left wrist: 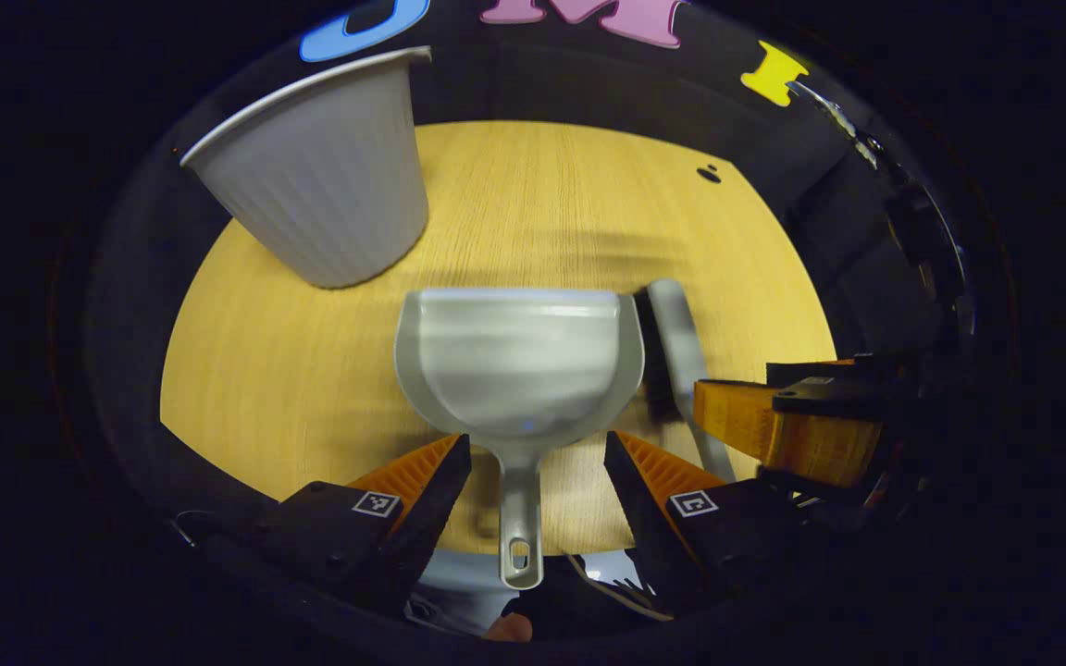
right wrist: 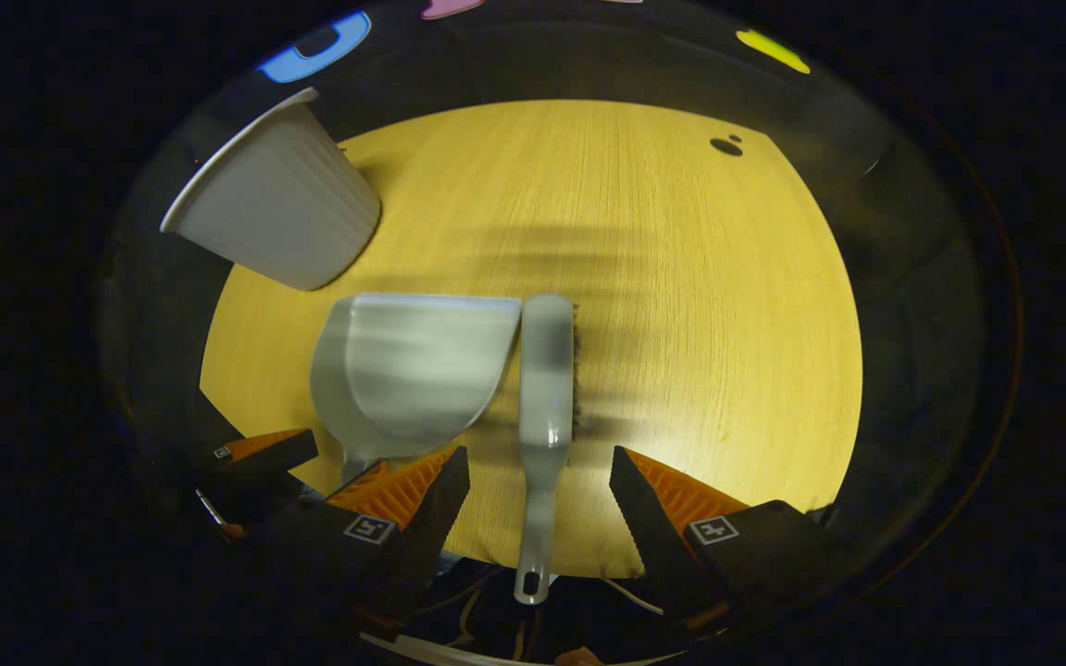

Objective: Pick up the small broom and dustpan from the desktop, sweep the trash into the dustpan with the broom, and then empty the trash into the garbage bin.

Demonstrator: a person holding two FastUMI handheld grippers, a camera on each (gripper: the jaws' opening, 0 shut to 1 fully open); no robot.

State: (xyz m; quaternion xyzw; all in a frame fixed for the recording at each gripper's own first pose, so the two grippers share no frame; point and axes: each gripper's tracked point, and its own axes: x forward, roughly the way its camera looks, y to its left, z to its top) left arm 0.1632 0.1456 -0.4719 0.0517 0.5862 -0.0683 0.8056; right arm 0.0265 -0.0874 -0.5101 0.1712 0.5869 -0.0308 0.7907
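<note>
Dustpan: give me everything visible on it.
The dustpan is pale grey, plastic-looking, with a wide scoop and a slim handle ending in a hang hole. It lies flat on the wooden desktop, handle overhanging the near edge between the open fingers of the left claw. The broom lies alongside it.

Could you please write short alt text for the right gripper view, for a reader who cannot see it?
The right gripper is open, its fingers either side of the handle of a small broom lying on a wooden desktop. A dustpan lies just left of the broom, with a ribbed garbage bin beyond it.
</note>
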